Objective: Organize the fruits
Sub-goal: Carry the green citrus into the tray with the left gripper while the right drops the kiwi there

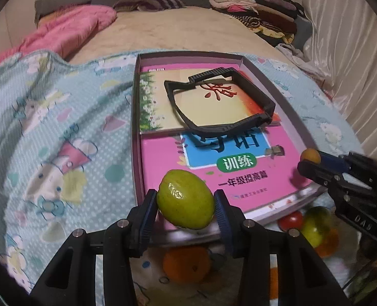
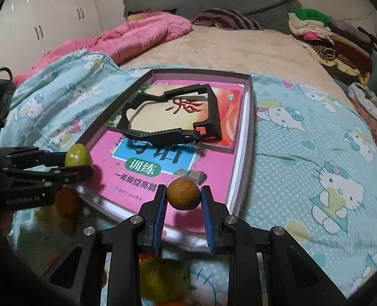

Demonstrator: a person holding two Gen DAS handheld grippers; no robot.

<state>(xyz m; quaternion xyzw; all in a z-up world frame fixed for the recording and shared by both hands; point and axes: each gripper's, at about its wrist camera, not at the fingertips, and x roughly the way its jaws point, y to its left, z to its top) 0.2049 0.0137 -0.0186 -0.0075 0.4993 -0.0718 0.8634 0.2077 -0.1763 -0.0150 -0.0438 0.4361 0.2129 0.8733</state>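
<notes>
Left gripper [image 1: 185, 199] jaws clamp the green fruit [image 1: 185, 199] mid-pad. Right gripper [image 2: 183, 196] jaws pinch the small brown fruit [image 2: 183, 193] at the tips.

Under me a wide bed with a beige sheet [image 2: 239, 51] is carrying everything. A pale-blue dotted blanket printed with cartoon cats [image 2: 316, 153] is lying spread over its near half, a crumpled pink quilt [image 2: 137, 35] is bunching along the far left beside a purple striped pillow [image 2: 226, 19], and a heap of folded clothes [image 2: 328, 38] is sitting at the far right. A shallow, grey-walled cardboard box lid [image 2: 251, 117] is resting flat on the blanket, and a few orange, red and green fruits [image 1: 313, 224] are lying blurred on the blanket at its near edge.
</notes>
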